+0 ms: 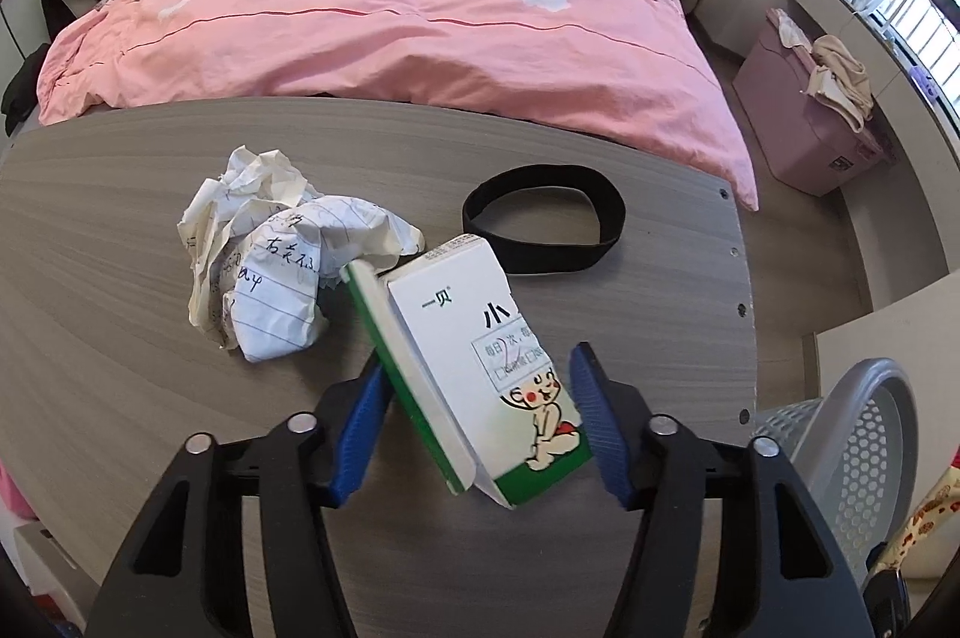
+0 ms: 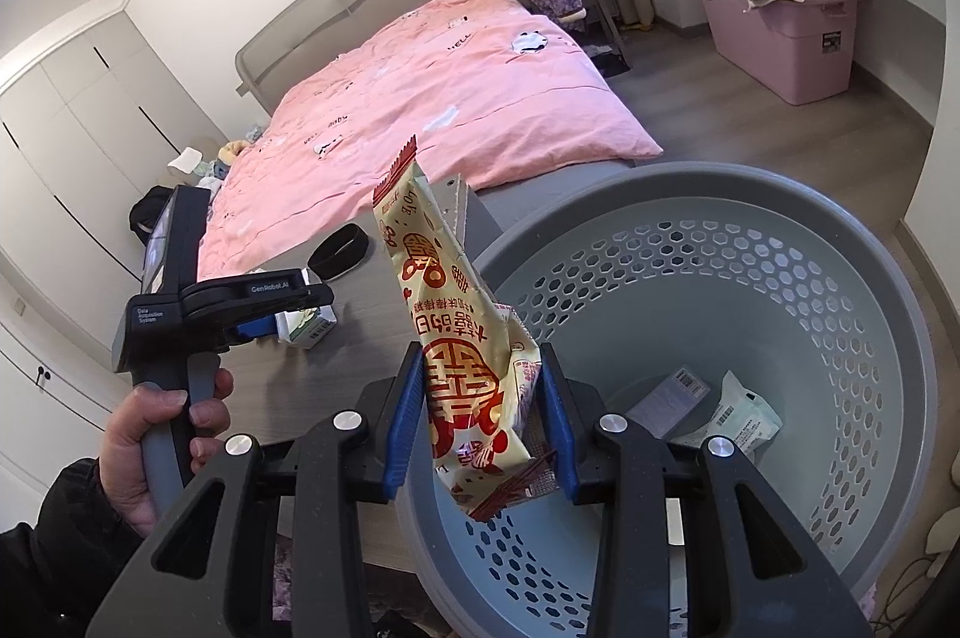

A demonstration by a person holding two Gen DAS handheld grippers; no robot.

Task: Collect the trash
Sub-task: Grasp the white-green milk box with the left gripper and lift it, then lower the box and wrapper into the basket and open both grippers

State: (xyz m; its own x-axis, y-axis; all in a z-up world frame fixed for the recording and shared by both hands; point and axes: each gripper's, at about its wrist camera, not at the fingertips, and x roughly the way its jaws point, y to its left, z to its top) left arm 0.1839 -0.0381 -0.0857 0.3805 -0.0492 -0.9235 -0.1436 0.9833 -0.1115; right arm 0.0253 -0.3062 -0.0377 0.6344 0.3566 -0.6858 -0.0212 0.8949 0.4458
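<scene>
Cream-and-red foil snack wrapper (image 2: 465, 368): clamped by right gripper (image 2: 483, 416) above grey perforated plastic basket (image 2: 840, 242). Left gripper (image 1: 474, 422): spread around white-and-green cardboard box (image 1: 474, 356).

Box (image 1: 474, 362) white, green-edged (cartoon baby print). Wrapper (image 2: 462, 356) cream with red characters. Paper (image 1: 270, 248) white, lined. Band (image 1: 543, 224) black. Basket (image 2: 750, 314) grey, hexagon-perforated. Bench (image 1: 120, 278) grey woodgrain.
</scene>
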